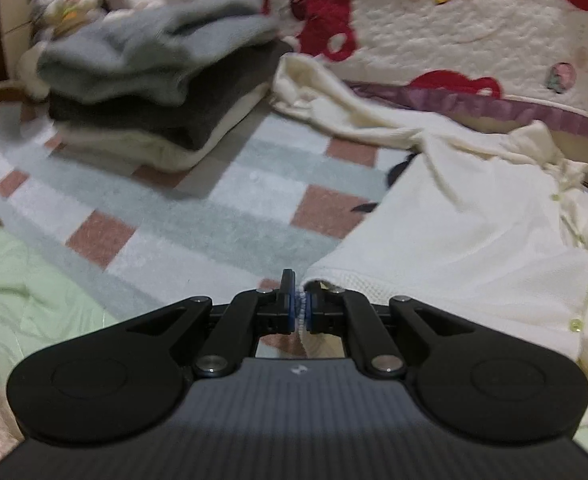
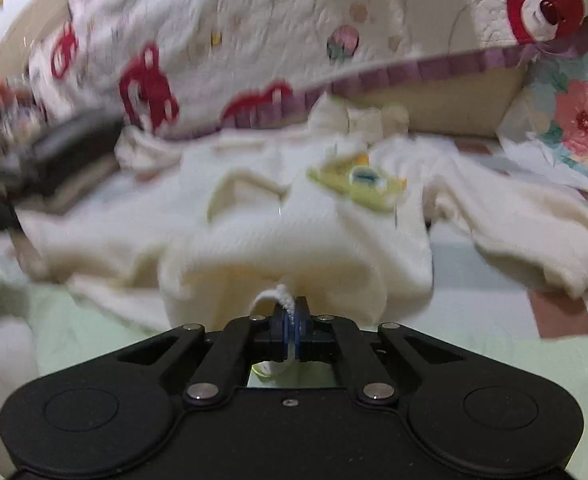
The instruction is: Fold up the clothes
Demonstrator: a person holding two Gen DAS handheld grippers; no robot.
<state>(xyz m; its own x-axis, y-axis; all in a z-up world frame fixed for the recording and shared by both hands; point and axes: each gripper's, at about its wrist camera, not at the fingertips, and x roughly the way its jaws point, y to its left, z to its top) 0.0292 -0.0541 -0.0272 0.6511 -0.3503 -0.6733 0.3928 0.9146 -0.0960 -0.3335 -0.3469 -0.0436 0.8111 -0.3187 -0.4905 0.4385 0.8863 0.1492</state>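
A cream cardigan (image 1: 474, 240) lies spread on the bed, its hem pinched by both claws — the left claw (image 1: 301, 306) clamps a ribbed edge, the right claw (image 2: 292, 322) grips another fold of the hem. Only the right view shows the yellow patch (image 2: 358, 184) on the cardigan; only the left shows the stack of folded clothes (image 1: 150, 84) beyond, on the checked blanket (image 1: 214, 216). A quilt with red bears (image 1: 454, 20) rises behind.

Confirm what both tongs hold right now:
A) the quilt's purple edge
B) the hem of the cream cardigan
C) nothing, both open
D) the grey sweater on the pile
B: the left tongs and right tongs are each pinched shut on the knit edge of the cream cardigan.
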